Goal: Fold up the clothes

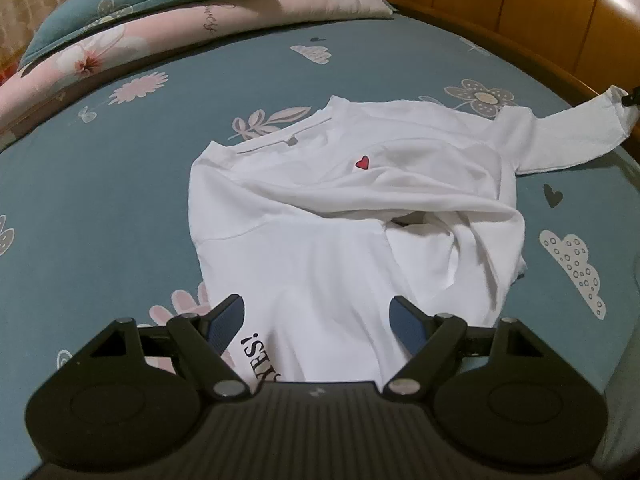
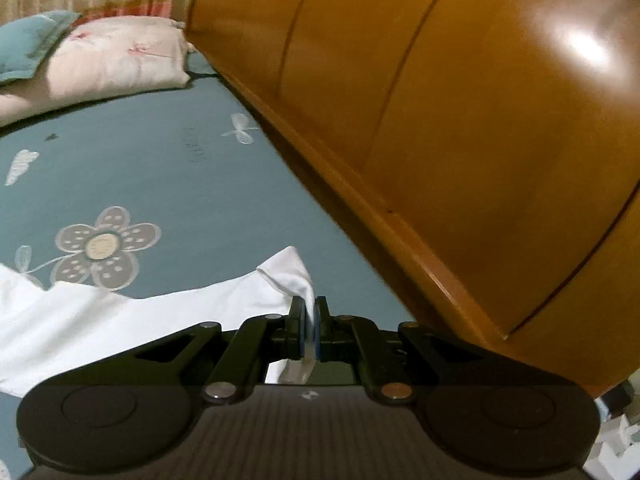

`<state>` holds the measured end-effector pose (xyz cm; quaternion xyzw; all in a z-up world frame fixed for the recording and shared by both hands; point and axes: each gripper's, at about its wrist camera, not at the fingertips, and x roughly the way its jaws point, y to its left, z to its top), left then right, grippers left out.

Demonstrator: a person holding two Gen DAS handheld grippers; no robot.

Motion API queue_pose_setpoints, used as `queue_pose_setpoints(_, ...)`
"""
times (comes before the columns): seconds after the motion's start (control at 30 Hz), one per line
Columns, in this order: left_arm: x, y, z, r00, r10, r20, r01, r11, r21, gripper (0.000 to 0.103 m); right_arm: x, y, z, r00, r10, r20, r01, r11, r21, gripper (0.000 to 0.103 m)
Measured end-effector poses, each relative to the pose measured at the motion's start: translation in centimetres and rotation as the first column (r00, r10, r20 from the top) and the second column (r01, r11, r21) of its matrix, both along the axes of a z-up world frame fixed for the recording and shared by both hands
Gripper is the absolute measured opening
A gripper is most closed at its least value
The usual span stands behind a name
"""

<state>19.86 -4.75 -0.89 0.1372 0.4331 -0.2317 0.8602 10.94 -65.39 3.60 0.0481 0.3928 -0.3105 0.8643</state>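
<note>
Right gripper (image 2: 308, 330): black linkage, blue-padded fingers pinched tight on the cuff of a sleeve (image 2: 280, 280), thin smooth white cloth drawn out beyond them, glossy wooden bed frame (image 2: 460, 140) to their right. Left gripper (image 1: 318, 320): blue ribbed fingers spread wide, holding nothing, poised above the hem. White shirt (image 1: 340, 200): soft, rumpled, small red heart (image 1: 362, 162), spread ahead of these fingers on teal flower-printed bed sheet (image 1: 120, 184).

Ahead of my left tongs (image 1: 318, 314), black with blue pads, the shirt (image 1: 340, 208) is white with a small red heart (image 1: 362, 162) and black lettering (image 1: 256, 354) near my left pad. The sheet (image 1: 120, 184) around it is teal, printed with pale flowers and clouds. Beyond lies a pink floral pillow (image 1: 168, 24). Right of my right tongs (image 2: 308, 320), the headboard (image 2: 460, 140) is glossy orange-brown wood.
</note>
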Motion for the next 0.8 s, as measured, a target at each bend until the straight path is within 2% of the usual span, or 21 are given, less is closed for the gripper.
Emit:
queue_pose_setpoints(0.13, 0.0, -0.1, -0.1, 1.000, 0.002, -0.001, -0.002, 1.000, 0.009, 0.080, 0.7, -1.5, -1.2, 0.998, -0.053, -0.044, 0.053, 0.999, -0.005, 0.005)
queue_pose_setpoints(0.3, 0.2, 0.3, -0.1, 1.000, 0.013, -0.001, -0.013, 1.000, 0.008, 0.080, 1.0, -2.7, -4.4, 0.981, -0.115, -0.158, 0.119, 0.993, 0.016, 0.005)
queue_pose_setpoints(0.43, 0.3, 0.8, 0.0, 1.000, 0.009, -0.012, -0.009, 1.000, -0.018, 0.080, 0.7, -2.3, -5.4, 0.969, -0.153, -0.192, 0.150, 0.988, -0.030, 0.012)
queue_pose_setpoints(0.53, 0.2, 1.3, 0.2, 1.000, 0.005, -0.016, -0.006, 0.999, -0.046, 0.080, 0.6, -0.6, -4.4, 0.984, -0.094, -0.151, 0.092, 0.996, -0.020, 0.014)
queue_pose_setpoints(0.67, 0.3, 2.4, 0.8, 0.999, 0.030, -0.027, -0.032, 0.994, -0.102, 0.081, 1.1, 3.4, -2.3, 0.996, 0.055, -0.073, -0.053, 0.998, 0.034, 0.022)
queue_pose_setpoints(0.8, 0.3, 4.2, 1.1, 0.995, 0.086, -0.052, -0.094, 0.981, -0.168, 0.084, 1.8, 9.2, -0.8, 0.970, 0.245, -0.010, -0.243, 0.967, 0.075, 0.024)
